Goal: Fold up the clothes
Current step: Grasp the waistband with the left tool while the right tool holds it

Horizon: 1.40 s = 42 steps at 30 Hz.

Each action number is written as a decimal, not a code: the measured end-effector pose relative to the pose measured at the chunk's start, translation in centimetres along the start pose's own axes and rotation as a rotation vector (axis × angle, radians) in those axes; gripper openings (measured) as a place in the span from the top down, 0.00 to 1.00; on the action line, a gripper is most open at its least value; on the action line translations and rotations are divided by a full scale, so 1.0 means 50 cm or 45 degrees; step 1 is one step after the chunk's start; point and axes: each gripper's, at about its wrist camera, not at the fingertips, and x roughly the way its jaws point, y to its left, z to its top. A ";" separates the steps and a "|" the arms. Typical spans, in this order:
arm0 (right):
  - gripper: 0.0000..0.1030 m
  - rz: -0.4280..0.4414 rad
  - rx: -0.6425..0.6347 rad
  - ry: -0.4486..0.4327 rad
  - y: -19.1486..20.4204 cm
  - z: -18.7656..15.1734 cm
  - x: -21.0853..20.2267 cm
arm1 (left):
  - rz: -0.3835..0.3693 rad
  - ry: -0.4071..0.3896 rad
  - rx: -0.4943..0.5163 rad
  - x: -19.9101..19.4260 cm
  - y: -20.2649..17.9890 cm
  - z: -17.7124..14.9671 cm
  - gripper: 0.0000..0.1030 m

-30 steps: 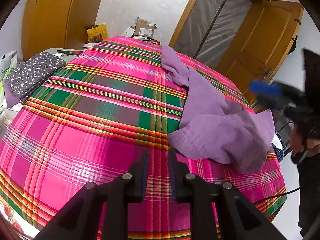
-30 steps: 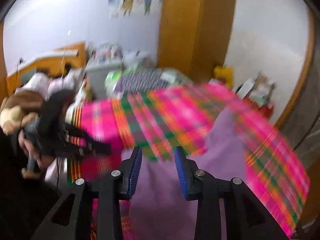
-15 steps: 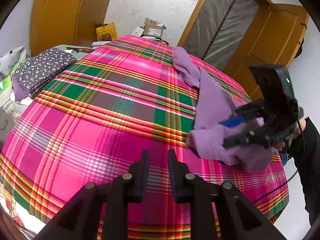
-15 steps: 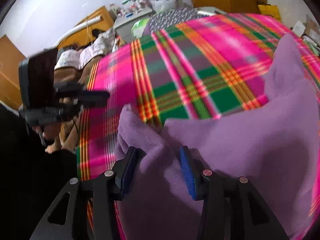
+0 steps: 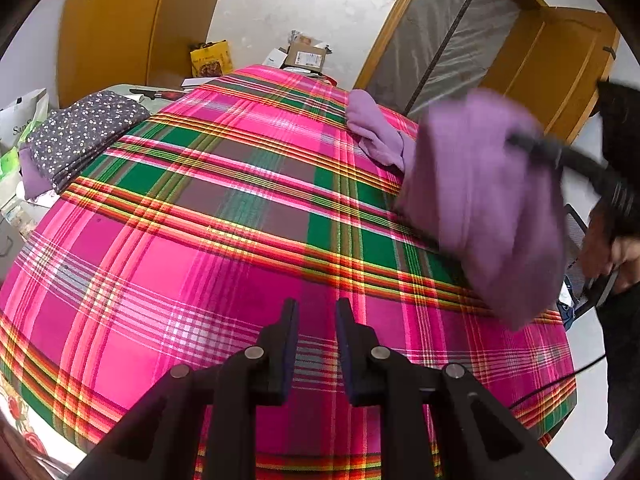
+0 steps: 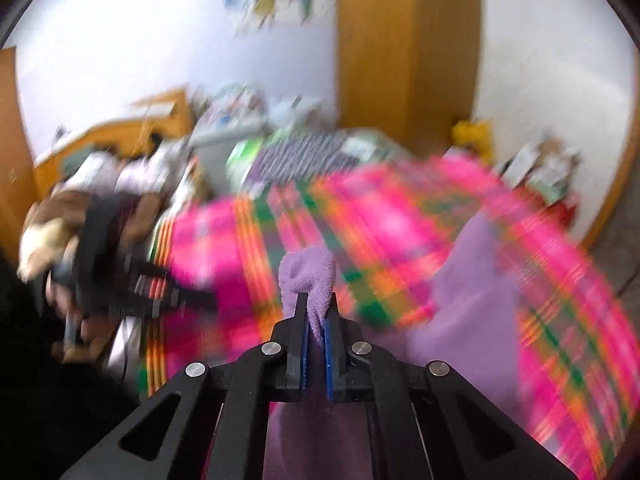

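Note:
A purple garment (image 5: pixel 480 200) hangs lifted over the right side of the pink plaid cloth (image 5: pixel 224 216), its far end still lying on the cloth. My right gripper (image 6: pixel 316 300) is shut on a bunched fold of the purple garment (image 6: pixel 308 276); in the left wrist view that gripper (image 5: pixel 520 140) shows blurred at the garment's upper right, held by a hand (image 5: pixel 608 248). My left gripper (image 5: pixel 316 308) hovers over the near middle of the plaid cloth, open a little with nothing between its fingers, well left of the garment. The right wrist view is motion-blurred.
A folded dark dotted garment (image 5: pixel 84 132) lies at the left edge of the cloth. Boxes (image 5: pixel 304 54) and a yellow bag (image 5: pixel 211 59) stand beyond the far edge. A wooden door (image 5: pixel 552 64) is at the right. A person's dark sleeve (image 5: pixel 624 352) is at the far right.
My right gripper has shut on the purple garment and lifted it up off the cloth. The left gripper has stayed almost in place.

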 end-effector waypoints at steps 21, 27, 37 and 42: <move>0.77 0.101 -0.003 0.242 0.194 -0.112 0.052 | -0.185 -0.101 -0.190 -0.087 0.063 -0.017 0.81; 0.55 -0.017 0.029 0.139 0.160 -0.084 0.025 | -0.261 -0.064 -0.249 -0.063 0.060 -0.023 0.78; 0.54 -0.247 -0.001 0.302 0.046 -0.030 0.159 | -0.341 0.099 -0.292 -0.005 0.029 -0.041 0.74; 0.62 -0.340 -0.057 0.400 0.024 -0.031 0.224 | -0.329 0.126 -0.324 0.009 0.030 -0.037 0.73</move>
